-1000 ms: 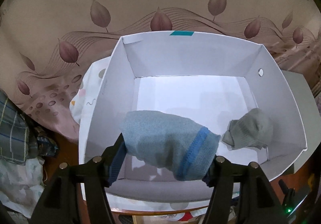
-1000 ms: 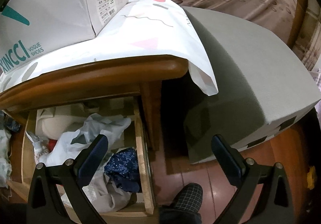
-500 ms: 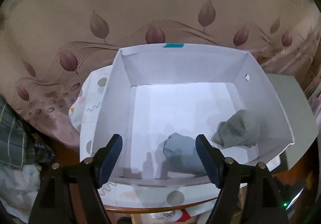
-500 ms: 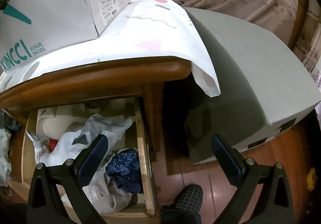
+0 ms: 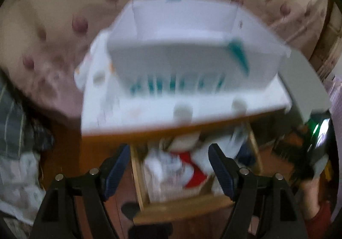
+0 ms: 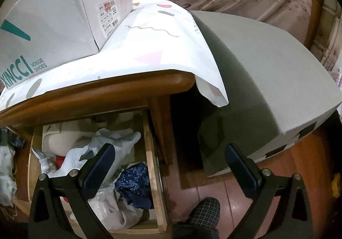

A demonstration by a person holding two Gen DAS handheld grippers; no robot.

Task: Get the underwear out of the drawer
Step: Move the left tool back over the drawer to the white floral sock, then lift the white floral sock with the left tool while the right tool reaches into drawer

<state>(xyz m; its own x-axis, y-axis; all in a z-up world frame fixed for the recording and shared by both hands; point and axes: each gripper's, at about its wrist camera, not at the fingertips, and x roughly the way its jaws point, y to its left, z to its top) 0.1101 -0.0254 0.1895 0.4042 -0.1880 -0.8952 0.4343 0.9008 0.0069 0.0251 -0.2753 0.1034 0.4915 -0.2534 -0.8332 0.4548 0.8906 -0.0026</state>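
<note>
Underwear point(image 6: 134, 183) dark blue, speckled, crumpled in open drawer point(image 6: 152, 166); both tools agape, empty.

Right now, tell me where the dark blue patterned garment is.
In the right wrist view, the dark blue patterned garment lies in the open wooden drawer, against its right wall near the front, beside the white plastic bag.

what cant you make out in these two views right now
- Inside of the shoe box: left wrist view is motion-blurred and its near wall hides the bottom; right wrist view shows only its outside.
- Drawer contents: blurred in the left wrist view; in the right wrist view the right gripper covers part, and the tabletop hides the back.
- Box label: print too small.
</note>
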